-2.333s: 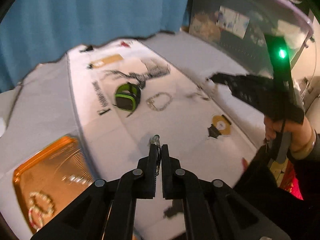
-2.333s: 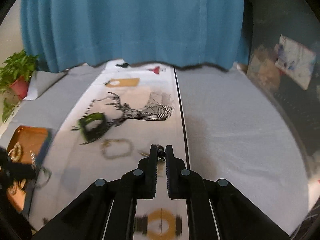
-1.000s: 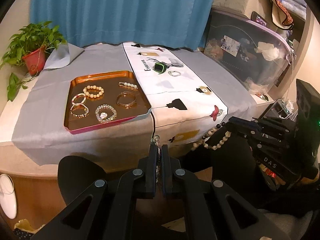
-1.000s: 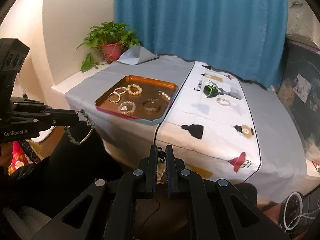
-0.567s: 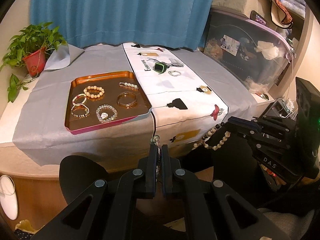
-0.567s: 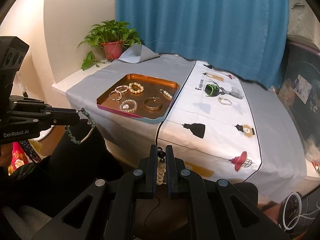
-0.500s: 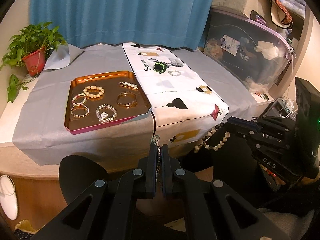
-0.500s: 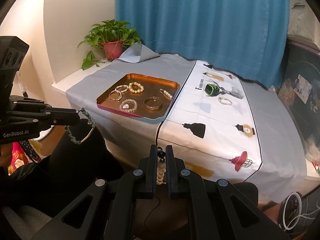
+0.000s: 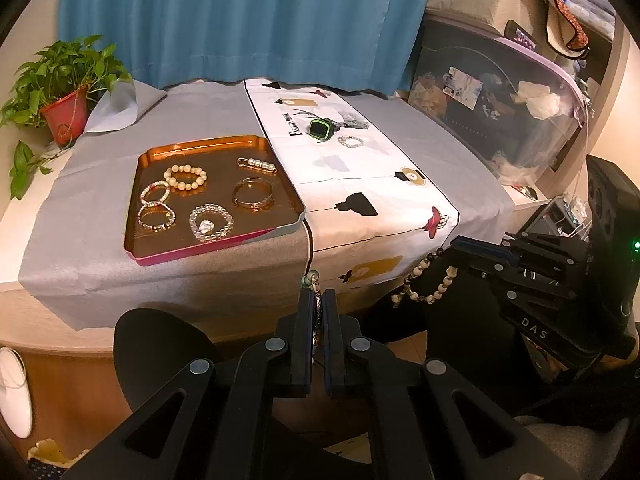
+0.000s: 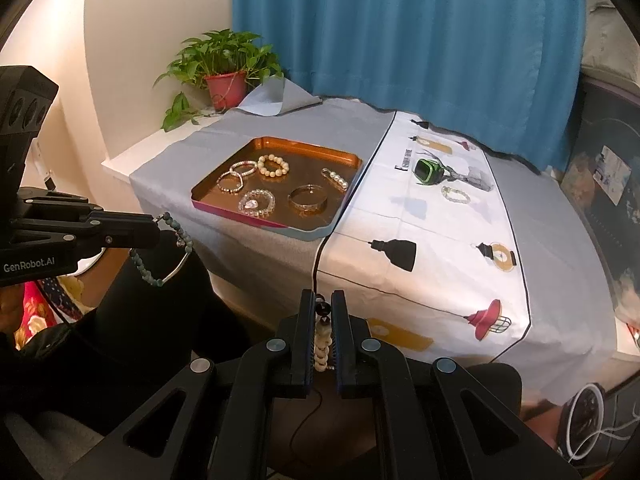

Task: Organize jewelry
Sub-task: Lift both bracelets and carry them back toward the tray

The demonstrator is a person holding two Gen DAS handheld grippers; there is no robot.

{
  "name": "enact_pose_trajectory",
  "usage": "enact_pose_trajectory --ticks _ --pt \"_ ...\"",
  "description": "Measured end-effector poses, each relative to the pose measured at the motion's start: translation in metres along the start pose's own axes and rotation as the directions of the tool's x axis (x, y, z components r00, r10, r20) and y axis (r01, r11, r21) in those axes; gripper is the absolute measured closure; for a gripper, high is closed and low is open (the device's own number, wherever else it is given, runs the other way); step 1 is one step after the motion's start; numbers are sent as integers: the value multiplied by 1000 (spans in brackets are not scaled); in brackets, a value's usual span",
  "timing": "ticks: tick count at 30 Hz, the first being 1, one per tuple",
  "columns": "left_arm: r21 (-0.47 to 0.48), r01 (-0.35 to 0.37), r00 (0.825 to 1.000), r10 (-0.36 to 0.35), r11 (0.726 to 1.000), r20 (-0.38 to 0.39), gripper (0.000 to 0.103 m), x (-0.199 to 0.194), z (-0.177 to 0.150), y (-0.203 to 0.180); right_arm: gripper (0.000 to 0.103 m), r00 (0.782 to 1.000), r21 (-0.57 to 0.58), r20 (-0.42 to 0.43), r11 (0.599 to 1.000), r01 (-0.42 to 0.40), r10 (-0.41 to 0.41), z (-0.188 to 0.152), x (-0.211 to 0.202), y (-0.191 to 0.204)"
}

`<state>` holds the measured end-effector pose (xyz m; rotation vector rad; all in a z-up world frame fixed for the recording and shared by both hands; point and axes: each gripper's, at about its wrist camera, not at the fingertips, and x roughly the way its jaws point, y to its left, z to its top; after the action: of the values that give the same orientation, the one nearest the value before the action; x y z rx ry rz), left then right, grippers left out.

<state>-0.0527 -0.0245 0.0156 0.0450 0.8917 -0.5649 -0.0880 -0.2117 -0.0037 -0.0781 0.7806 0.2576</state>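
While both claws hang short of the tabletop edge, each carries a piece bound, I judge, for the copper tray; left claw is clamped on a green-beaded bangle; right claw is clamped on a cream bead bracelet; a green watch lies on the runner

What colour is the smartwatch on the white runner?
Black with a green bezel; right wrist view shows it best.

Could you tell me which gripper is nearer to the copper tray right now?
Left. The left gripper hangs off the table edge by the tray; the right gripper hangs before the white runner.
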Motion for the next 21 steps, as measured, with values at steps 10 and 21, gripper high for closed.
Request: enact_pose_trajectory --ticks 10,21 --pt "-9 5 1000 -5 1000 -5 101 5 3 7 95 1000 2 -10 1000 1 -1 5 9 -3" --pt "-44 -7 1000 7 999 1 101 10 13 22 95 1000 -6 -15 1000 1 -2 13 20 -4"
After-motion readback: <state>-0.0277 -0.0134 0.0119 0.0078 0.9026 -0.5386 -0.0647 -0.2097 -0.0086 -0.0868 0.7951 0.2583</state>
